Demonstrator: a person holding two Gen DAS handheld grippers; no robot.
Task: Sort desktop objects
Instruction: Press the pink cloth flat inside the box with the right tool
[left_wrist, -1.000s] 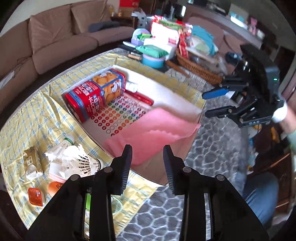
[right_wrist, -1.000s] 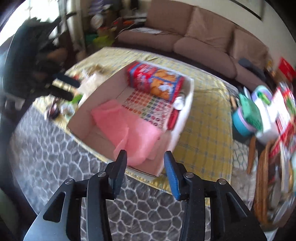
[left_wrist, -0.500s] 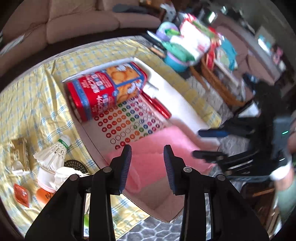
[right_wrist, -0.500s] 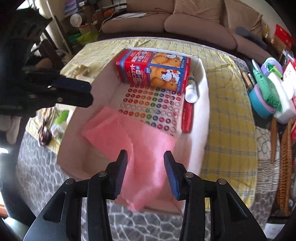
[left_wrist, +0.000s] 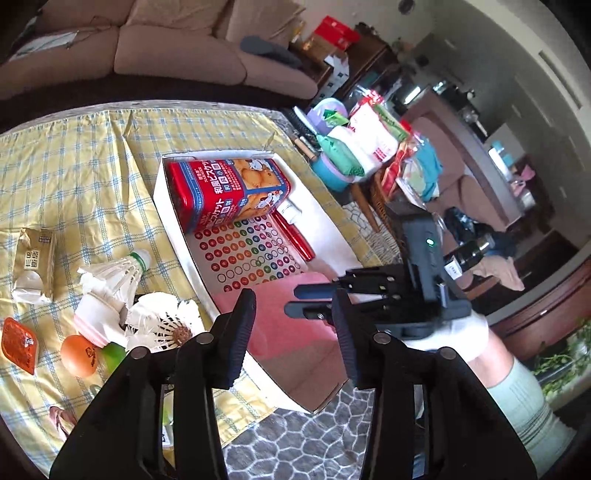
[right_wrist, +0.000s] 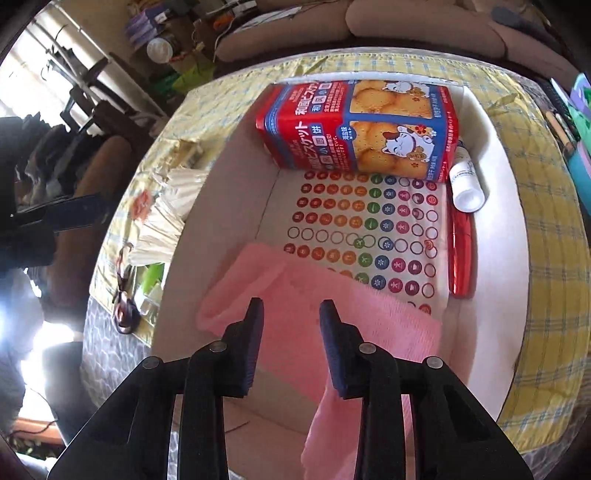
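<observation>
Pink cloth (right_wrist: 354, 314) lies in the box (right_wrist: 495, 258) under the right tongs (right_wrist: 291, 314), both tongs parted, empty.

In the box (right_wrist: 491, 258), the cloth (right_wrist: 332, 295) lies under the right gripper (right_wrist: 291, 314), stickers (right_wrist: 369, 221) and carton (right_wrist: 362, 125) beyond.

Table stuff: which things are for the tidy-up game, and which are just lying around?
For the sorting:
box
biscuit tin
sticker sheet
pink cloth
red pen
white tube
shuttlecocks
orange ball
tan packet

Just lying about:
sofa
wicker basket
teal tub
</observation>
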